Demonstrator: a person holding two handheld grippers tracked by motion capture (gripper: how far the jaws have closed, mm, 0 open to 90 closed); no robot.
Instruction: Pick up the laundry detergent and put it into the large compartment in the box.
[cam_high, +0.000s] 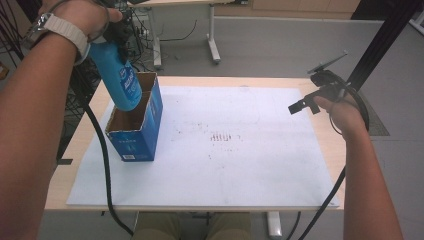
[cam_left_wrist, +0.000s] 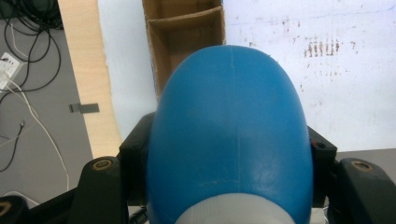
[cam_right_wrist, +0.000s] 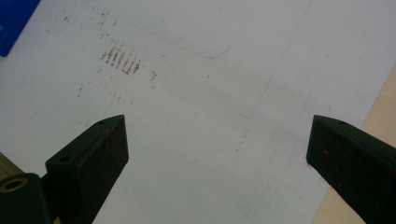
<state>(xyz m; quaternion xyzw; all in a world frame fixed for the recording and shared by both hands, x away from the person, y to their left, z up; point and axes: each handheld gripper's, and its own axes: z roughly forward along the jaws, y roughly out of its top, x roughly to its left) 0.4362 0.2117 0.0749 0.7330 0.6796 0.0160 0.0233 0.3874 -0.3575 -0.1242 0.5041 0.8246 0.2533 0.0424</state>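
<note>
I see a blue bottle (cam_high: 119, 75), smooth plastic w/ white label, tilted over the blue cardboard box (cam_high: 136, 131) at table's far left. My left gripper (cam_high: 117, 35) clamps it tight. Right gripper (cam_high: 301, 105) wide open, empty, above the white sheet (cam_high: 240, 165).

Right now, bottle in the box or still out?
Partly in: blue bottle, tilted in the left gripper, has its bottom end just inside the cardboard box.

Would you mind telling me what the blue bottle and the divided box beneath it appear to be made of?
Blue bottle: probably plastic, smooth and semi-matte, with a faint mould seam down its rounded base in the left gripper view. Divided box: cardboard, with a raw brown inside, a thin partition, and a printed blue outside that looks slightly glossy.
</note>
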